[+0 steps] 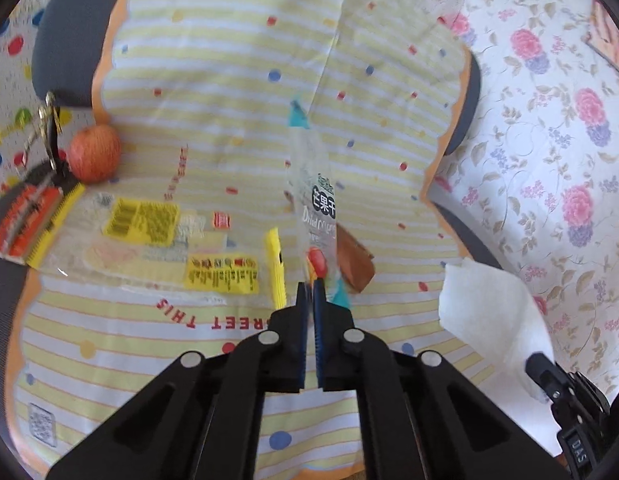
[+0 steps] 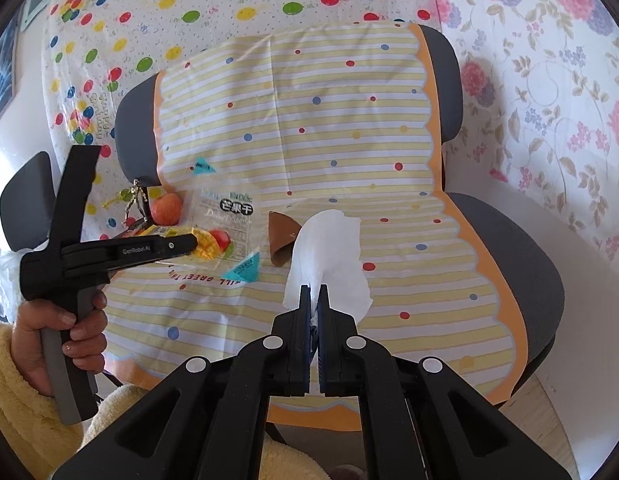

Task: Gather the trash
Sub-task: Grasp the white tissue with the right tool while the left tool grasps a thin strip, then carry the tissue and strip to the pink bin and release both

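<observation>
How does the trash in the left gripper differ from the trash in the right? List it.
The dried mango packet is clear printed plastic; the tissue is plain white paper. The packet is flat and stiff; the tissue is crumpled and limp. Both are clamped: packet in the left gripper, tissue in the right gripper.

Black grippers (image 2: 314,289) (blue pads (image 1: 318,312)), fluffy yellow sleeve (image 2: 5,360).

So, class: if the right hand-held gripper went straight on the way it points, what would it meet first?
Beyond the white tissue it grips, probably the striped cloth on the chair; depth is unclear.
</observation>
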Tool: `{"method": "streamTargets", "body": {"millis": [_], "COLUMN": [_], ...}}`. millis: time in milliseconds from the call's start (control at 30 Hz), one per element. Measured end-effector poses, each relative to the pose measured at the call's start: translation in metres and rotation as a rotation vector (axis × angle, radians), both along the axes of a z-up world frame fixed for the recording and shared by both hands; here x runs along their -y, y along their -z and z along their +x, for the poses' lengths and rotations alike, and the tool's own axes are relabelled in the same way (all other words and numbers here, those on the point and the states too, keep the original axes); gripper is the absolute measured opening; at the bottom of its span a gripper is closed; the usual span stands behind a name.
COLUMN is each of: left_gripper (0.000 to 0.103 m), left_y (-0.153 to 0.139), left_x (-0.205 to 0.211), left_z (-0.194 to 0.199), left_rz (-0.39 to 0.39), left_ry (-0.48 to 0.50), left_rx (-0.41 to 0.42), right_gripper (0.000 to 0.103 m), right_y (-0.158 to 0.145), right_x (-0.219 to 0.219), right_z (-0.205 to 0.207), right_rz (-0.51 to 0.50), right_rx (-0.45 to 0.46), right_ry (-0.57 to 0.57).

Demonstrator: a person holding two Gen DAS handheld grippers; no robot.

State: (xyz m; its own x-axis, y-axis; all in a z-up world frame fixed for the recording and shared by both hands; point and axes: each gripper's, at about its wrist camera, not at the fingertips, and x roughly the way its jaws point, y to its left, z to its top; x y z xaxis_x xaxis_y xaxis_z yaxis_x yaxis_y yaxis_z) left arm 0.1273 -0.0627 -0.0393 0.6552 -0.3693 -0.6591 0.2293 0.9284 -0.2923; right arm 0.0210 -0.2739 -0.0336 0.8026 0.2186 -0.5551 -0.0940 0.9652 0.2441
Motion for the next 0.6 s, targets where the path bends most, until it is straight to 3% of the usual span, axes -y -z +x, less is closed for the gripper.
{"method": "streamTargets", "body": {"millis": [200,400,600], "left_gripper": [0.000,0.000,0.000], "left_y": [-0.031,-0.033,-0.024], "left_x": [-0.024,-0.013,0.012], "left_z": [-0.051,-0.102,-0.131], "left_rz": [0.033,0.194,0.184], "left_ry": [0.001,0.030,0.152], "left_rx": [0.077,0.135,0.126], "right_gripper": [0.003,0.003,0.003], "right_y": [-0.010,-0.010,-0.008], "right_x": [0.007,0.001,0.003], "right_z": [-0.015,-0.030,-0.057], "right_rz": [0.037,0.060,0.020], "right_rx": [0.020,0.014,-0.001], "right_ry": [-0.002,-0.015,0.012]}}
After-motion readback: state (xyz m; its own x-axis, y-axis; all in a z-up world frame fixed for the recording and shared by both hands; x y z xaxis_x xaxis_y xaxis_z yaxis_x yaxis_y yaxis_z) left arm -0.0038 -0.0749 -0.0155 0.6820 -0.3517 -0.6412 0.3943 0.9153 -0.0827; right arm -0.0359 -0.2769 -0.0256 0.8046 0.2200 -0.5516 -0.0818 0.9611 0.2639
